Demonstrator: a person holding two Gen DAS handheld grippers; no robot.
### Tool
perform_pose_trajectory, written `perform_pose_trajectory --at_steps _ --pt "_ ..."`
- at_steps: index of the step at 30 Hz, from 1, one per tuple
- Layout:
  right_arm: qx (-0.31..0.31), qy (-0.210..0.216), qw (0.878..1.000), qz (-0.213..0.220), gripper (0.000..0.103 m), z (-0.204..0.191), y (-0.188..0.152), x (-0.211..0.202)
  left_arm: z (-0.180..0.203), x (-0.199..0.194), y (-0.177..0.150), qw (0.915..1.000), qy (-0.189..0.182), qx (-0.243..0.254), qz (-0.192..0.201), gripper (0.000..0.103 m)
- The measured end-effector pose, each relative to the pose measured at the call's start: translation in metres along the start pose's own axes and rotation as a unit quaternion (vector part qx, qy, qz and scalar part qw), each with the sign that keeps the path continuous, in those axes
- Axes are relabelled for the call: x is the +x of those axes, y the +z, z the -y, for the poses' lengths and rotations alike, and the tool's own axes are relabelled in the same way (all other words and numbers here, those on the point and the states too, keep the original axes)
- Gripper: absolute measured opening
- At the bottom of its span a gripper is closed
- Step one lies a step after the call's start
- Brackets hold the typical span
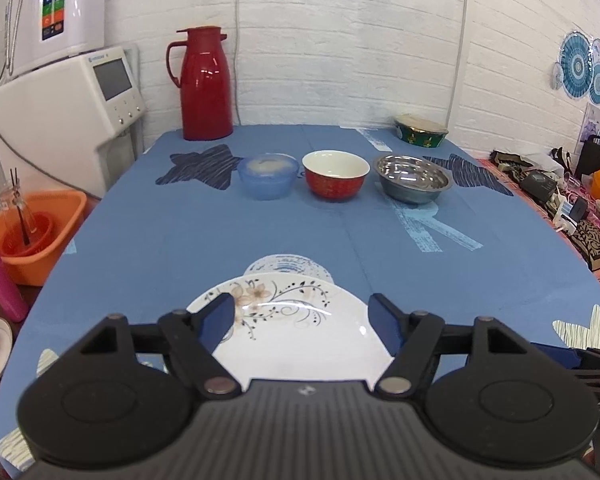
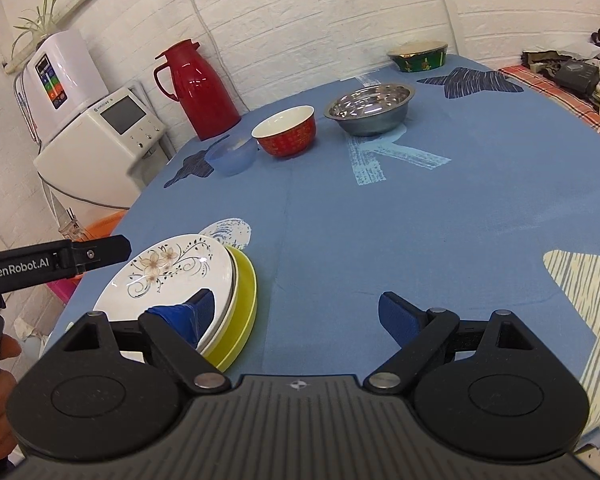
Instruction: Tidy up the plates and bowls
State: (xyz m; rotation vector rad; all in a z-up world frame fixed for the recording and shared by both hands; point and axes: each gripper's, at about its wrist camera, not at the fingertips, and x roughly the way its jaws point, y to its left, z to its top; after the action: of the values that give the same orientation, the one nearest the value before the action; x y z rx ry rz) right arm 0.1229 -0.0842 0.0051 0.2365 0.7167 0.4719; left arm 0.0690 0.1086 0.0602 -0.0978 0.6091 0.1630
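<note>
So there's a white plate (image 2: pixel 168 280) with a floral swirl print sitting stacked on top of a yellow plate (image 2: pixel 246 304), down at about 7 o'clock on the blue table near its front edge. The white one looks a bit tilted on the yellow one. Further back there's a row of 3 bowls: a pale blue plastic bowl (image 1: pixel 267 176) at 11 o'clock, a red bowl (image 1: pixel 335 175) with a white inside at 12, and a shiny steel bowl (image 1: pixel 413 178) at 1. All upright, close but apart.
</note>
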Motion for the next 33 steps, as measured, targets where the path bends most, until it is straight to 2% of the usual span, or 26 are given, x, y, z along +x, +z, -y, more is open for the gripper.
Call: perform_pose_trajectory --at_steps 12,19,23,27,33 --pt "0.003 -0.011 1.0 -0.011 0.076 0.03 0.036 0.028 0.021 0.048 0.035 0.9997 -0.007 0.006 -0.021 0.072" --pt "-0.014 -0.007 1.0 -0.005 0.076 0.043 0.057 0.035 0.044 0.073 0.053 0.999 -0.003 0.029 -0.034 0.072" --pt "-0.023 -0.018 1.0 -0.002 0.076 0.055 0.07 0.038 0.058 0.089 0.062 0.9985 -0.005 0.032 -0.045 0.072" --pt "-0.031 -0.032 0.999 -0.003 0.076 0.067 0.081 0.039 0.074 0.11 0.071 0.9965 -0.015 0.04 -0.071 0.072" --pt "-0.026 -0.046 0.999 0.005 0.076 0.088 0.094 0.039 0.089 0.127 0.081 0.9951 -0.015 0.057 -0.079 0.072"
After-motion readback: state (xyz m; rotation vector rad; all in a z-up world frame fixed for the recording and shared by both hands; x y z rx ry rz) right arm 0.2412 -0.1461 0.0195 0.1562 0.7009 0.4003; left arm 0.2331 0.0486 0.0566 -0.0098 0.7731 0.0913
